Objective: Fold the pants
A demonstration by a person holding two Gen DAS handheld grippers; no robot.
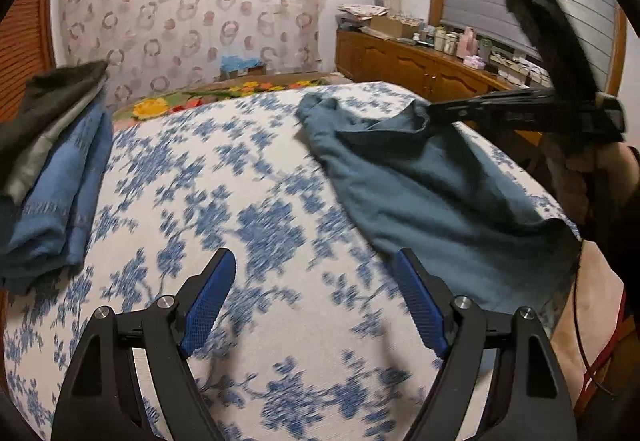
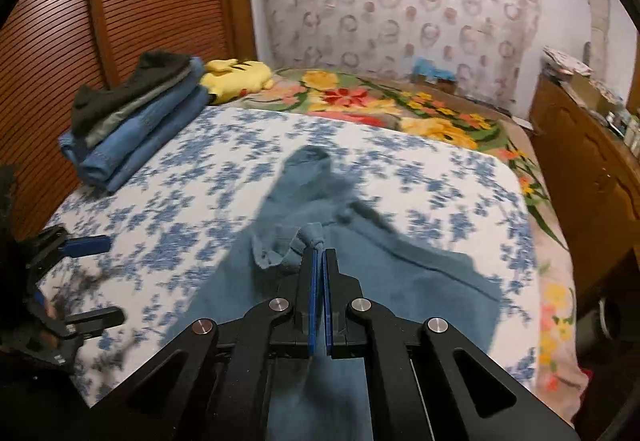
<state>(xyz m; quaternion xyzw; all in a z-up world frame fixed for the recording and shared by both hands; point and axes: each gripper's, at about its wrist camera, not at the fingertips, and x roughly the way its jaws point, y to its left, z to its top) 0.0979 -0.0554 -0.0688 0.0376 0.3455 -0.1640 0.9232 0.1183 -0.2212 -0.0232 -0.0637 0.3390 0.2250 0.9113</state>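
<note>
Right hand-held gripper (image 2: 320, 251): blue pads pressed together, clamped on a bunched fold of the teal pants (image 2: 360, 281) right at its tips. The pants lie on the bed (image 2: 180, 177) ahead of and under that gripper; the long axis runs away from it, with one narrow end pointing forward and slightly left toward the flowered blanket (image 2: 400, 109), while the wider part spreads right of the gripper and back beneath it. Which end is the waist: cannot tell, motion blur. Left hand-held gripper (image 1: 314, 297): fingers wide apart, holding nothing, above bare blue-floral bedspread. The pants (image 1: 420, 181) are ahead and right of it, not touching. A stack of folded clothes (image 1: 52, 181) sits ahead-left of the left gripper, well apart from the pants. A yellow plush (image 2: 236, 75) lies just beyond the stack.
</note>
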